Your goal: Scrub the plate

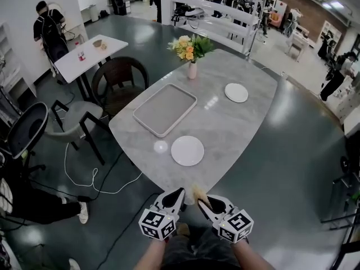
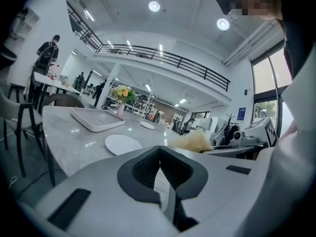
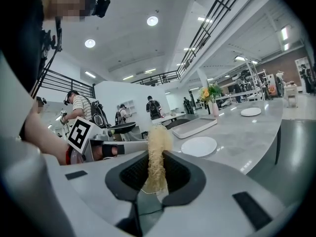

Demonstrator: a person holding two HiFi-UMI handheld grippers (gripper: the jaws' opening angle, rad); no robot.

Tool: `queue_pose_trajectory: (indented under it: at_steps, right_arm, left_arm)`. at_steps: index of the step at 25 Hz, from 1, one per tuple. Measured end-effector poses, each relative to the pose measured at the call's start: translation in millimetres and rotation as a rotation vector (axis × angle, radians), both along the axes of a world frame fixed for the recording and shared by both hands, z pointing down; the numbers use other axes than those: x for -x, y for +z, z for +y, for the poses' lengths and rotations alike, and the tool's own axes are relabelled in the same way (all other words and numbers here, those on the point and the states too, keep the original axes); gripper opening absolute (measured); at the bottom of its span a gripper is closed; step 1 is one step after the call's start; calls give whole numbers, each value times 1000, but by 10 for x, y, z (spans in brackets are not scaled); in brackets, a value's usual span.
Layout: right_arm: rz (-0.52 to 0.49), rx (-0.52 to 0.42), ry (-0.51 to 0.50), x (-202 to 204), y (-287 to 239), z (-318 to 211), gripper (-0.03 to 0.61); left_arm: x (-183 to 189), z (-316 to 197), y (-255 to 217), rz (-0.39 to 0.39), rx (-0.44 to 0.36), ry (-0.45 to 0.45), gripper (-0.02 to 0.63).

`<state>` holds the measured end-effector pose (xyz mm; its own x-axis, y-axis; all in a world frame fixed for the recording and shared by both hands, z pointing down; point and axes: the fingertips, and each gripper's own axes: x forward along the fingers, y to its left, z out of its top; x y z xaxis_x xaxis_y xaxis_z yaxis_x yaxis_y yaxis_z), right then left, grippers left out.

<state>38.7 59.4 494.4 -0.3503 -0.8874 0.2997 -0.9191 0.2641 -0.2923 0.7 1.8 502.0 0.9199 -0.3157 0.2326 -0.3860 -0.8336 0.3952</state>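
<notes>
Plates on the marble desk number two. The nearer plate lies flat close to the edge by the person, and the farther plate lies well apart from it toward the far side. Both are white, round and bare. One rectangular tray lies just beyond the nearer plate, not touching it. One vase of yellow flowers stands upright behind the tray.

Two grippers are held side by side, short of the desk's near edge and clear of both plates. The left gripper is clenched with nothing in it; in its own view the jaws of the left gripper meet at the tips. The right gripper grasps one pale yellow fibrous scrubber. In the right gripper view the scrubber stands upright between the pads of the gripper and sticks out past them.

From that view the nearer plate lies ahead and to the right, with the tray behind it.

Beyond the desk stand one smaller white table and one dark round-backed chair. One person is beside that table.
</notes>
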Motion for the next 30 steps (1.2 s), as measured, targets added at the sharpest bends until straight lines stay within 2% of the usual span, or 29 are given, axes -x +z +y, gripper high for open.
queue_pose_trajectory:
  at_steps: [9, 19, 23, 30]
  right_arm:
    - [-10, 16, -29, -221, 43, -202, 75]
    - [12, 45, -238, -436, 186, -886, 75]
    - [34, 64, -303, -525, 256, -1076, 75]
    - [80, 110, -426, -616, 432, -1320, 75]
  left_arm:
    - [-129, -159, 63, -19, 21, -19, 12]
    - [-395, -648, 253, -75, 47, -99, 12]
    - [-576, -771, 304, -87, 58, -103, 12]
    - [-660, -938, 443, -166, 62, -132, 12]
